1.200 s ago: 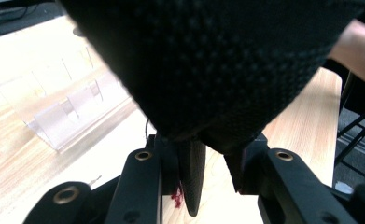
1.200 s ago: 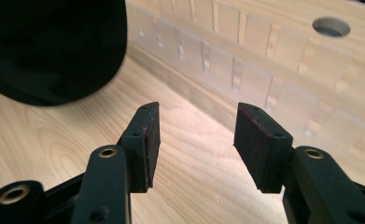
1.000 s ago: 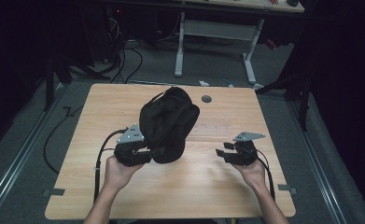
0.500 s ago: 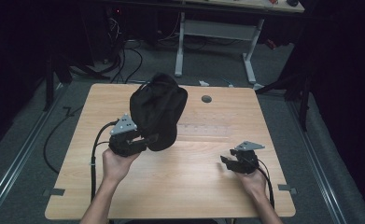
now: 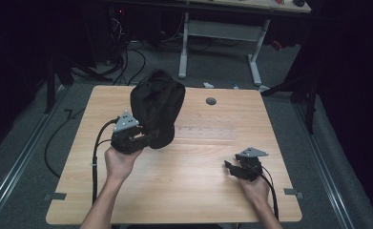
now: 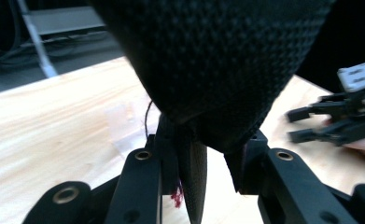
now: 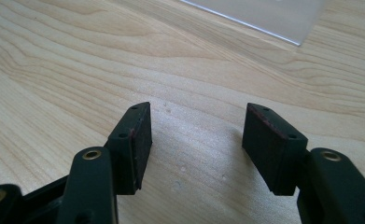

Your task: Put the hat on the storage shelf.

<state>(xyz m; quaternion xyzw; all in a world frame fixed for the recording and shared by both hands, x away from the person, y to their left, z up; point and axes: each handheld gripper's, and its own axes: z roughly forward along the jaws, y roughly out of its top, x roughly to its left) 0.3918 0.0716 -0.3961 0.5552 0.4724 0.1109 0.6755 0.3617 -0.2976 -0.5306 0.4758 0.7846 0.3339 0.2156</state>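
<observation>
Black mesh bag lifted at the left of the wooden table, clamped in the left gripper.

In the high view the black bag (image 5: 154,107) sits left of centre in the frame, a crumpled, rounded dark lump standing up from the left gripper (image 5: 135,137), whose jaws are pinched tight on its lower edge. In the left gripper view the bag (image 6: 208,65) fills the upper middle, its fabric a fine dotted mesh narrowing to a fold between the jaws, with a few reddish threads at the pinch. The right gripper (image 5: 233,170) is at the lower right of the high view, low over the table (image 5: 198,191); its jaws have just been opening and stand wide apart with nothing but bare wood between them.
</observation>
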